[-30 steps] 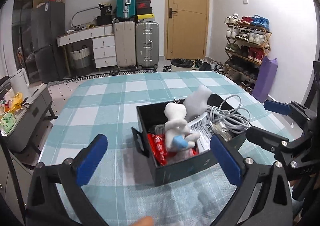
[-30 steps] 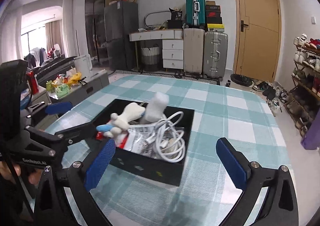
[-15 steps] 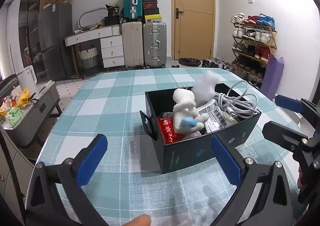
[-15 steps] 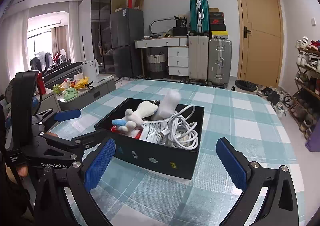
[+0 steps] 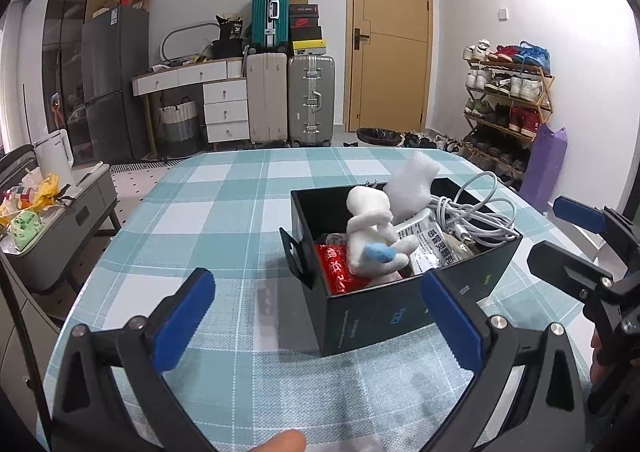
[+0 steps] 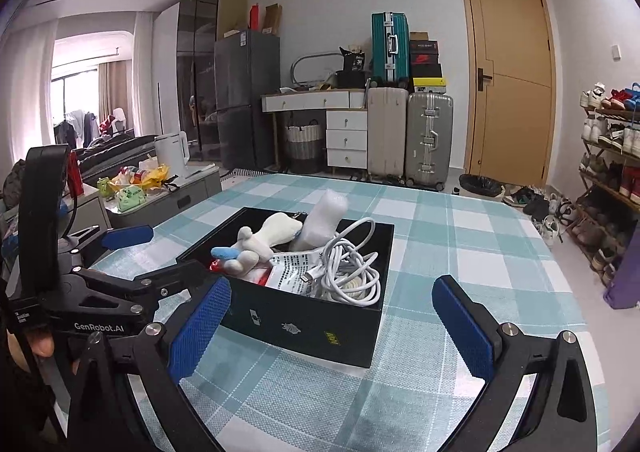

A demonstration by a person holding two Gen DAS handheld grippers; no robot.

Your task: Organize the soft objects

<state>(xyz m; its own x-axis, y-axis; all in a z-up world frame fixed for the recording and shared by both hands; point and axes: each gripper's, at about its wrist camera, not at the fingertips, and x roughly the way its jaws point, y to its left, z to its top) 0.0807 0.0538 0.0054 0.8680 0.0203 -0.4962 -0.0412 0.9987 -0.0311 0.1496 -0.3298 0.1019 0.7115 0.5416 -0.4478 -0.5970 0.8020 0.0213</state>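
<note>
Both grippers have been drawn back from the black box (image 5: 404, 292), left gripper (image 5: 316, 316) and right gripper (image 6: 330, 326) spread wide and empty; the plush toy (image 5: 374, 240) could be snagged on the white cable (image 6: 352, 268).

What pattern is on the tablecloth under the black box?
The tablecloth has a teal-and-white check; the right wrist view shows it best.

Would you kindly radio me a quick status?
Left tongs open, right tongs open, both empty. Plush toy lies in black box, untouched. White cable coiled beside it.
</note>
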